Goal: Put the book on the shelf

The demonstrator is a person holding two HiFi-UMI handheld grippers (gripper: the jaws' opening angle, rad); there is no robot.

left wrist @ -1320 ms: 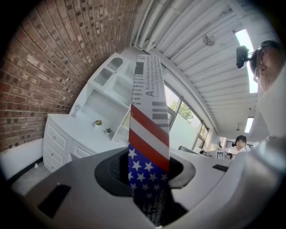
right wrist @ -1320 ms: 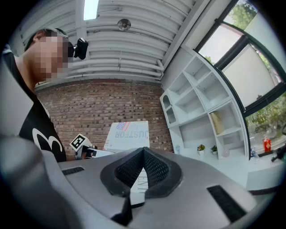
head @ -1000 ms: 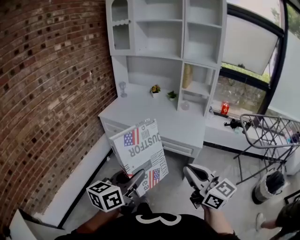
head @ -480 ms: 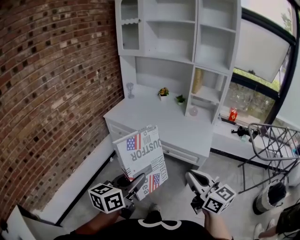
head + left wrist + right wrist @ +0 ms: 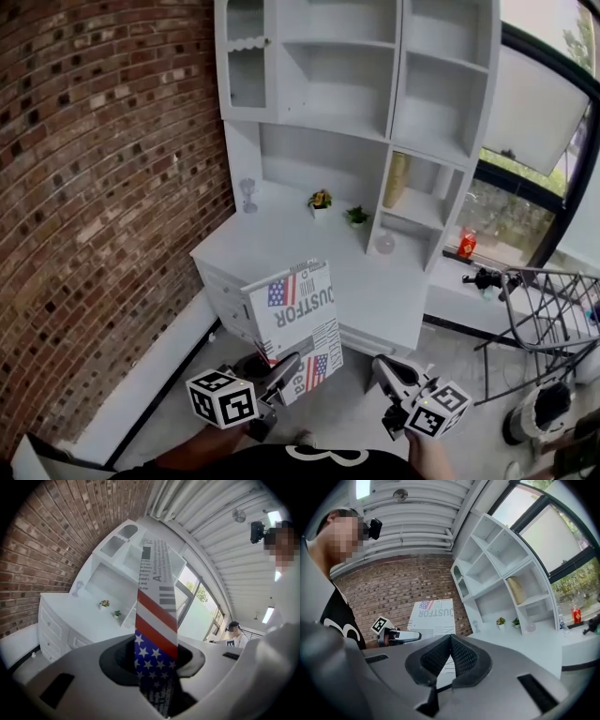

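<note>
- My book (image 5: 298, 314): smooth printed paper cover, faint sheen.
- The shelf (image 5: 347, 84): smooth, matt white paint.
- The brick wall (image 5: 94, 187): rough, matt.
- The pads (image 5: 464, 657) of my right gripper (image 5: 450, 638): black, finely dimpled.

Black shirt (image 5: 272, 469) bears white print (perhaps numerals); left gripper (image 5: 281, 370) is grey.

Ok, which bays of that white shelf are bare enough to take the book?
The wide middle bay and the tall right bay up top are bare. Crowded: the small bay with the tan object, and the desk at the back, by the flower pot, green plant and goblet. Its front is free.
</note>
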